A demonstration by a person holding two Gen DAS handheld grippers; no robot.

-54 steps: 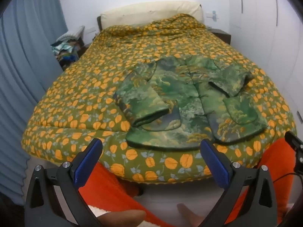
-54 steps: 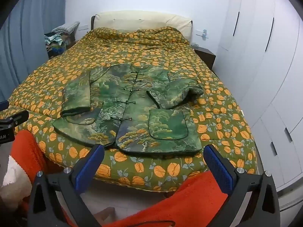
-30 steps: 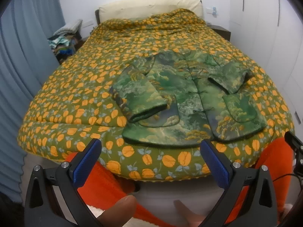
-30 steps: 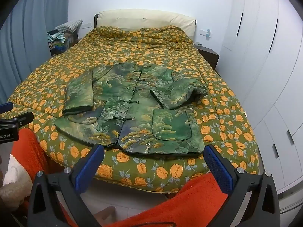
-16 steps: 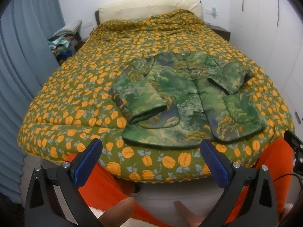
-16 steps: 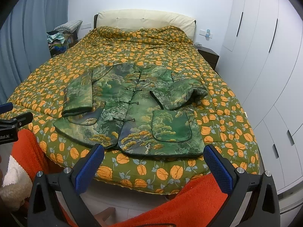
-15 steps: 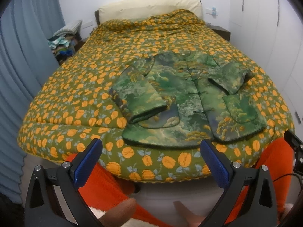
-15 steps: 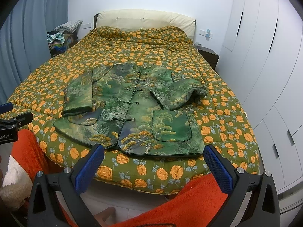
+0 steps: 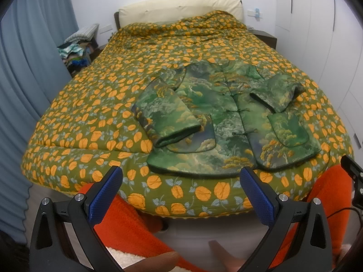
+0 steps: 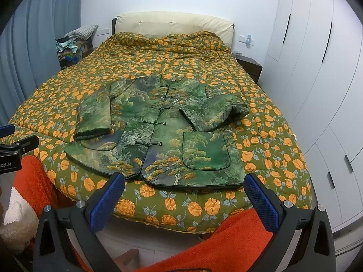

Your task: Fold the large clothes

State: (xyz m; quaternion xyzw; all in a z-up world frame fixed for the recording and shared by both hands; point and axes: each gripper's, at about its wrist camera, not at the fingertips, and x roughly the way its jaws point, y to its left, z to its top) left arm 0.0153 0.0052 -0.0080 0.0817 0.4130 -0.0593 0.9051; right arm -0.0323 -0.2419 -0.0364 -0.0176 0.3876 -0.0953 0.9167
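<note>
My left gripper (image 9: 180,195) is spread wide with nothing in it, short of the bed's near edge. At twelve o'clock from it, a green landscape-print jacket (image 10: 158,131) lies flat, front up, on the orange-leaf quilt (image 10: 267,140), both sleeves folded inward. My right gripper (image 10: 185,198) is also wide open and holds nothing, with orange fleece (image 10: 226,244) beneath.
</note>
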